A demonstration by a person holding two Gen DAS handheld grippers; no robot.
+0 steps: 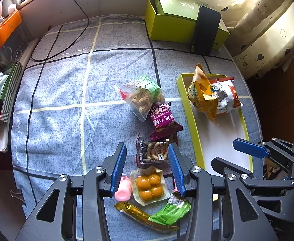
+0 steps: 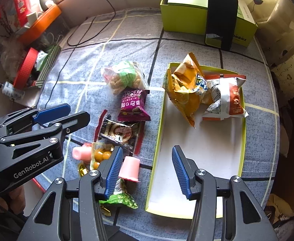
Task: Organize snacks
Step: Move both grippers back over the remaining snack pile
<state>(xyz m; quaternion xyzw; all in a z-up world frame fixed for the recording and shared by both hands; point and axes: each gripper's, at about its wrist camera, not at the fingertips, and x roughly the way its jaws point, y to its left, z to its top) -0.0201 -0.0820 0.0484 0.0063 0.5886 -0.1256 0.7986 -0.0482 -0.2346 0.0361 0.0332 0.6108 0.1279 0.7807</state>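
A shallow yellow-rimmed tray [image 2: 241, 140] [image 1: 189, 118] holds an orange chip bag [image 2: 185, 88] [image 1: 202, 92] and a white-and-red bag [image 2: 225, 98] [image 1: 226, 96]. Left of it lie a clear peanut bag [image 1: 143, 94] [image 2: 124, 76], a purple packet [image 1: 162, 118] [image 2: 134, 105], a dark packet [image 1: 152, 153] [image 2: 119, 133], a pack of yellow balls [image 1: 149, 184], pink jelly cups [image 1: 123, 189] [image 2: 129, 168], a gold stick [image 1: 139, 214] and a green packet [image 1: 170, 210] [image 2: 120, 196]. My left gripper [image 1: 147, 166] is open above the dark packet and yellow balls. My right gripper [image 2: 147, 170] is open over the tray's near left rim.
A green box [image 1: 173, 24] [image 2: 187, 14] with a black phone [image 1: 206, 30] [image 2: 220, 20] leaning on it stands at the table's back. A black cable [image 1: 66, 40] crosses the cloth at back left. Orange and red containers [image 2: 36, 30] crowd the left edge. Curtain at right.
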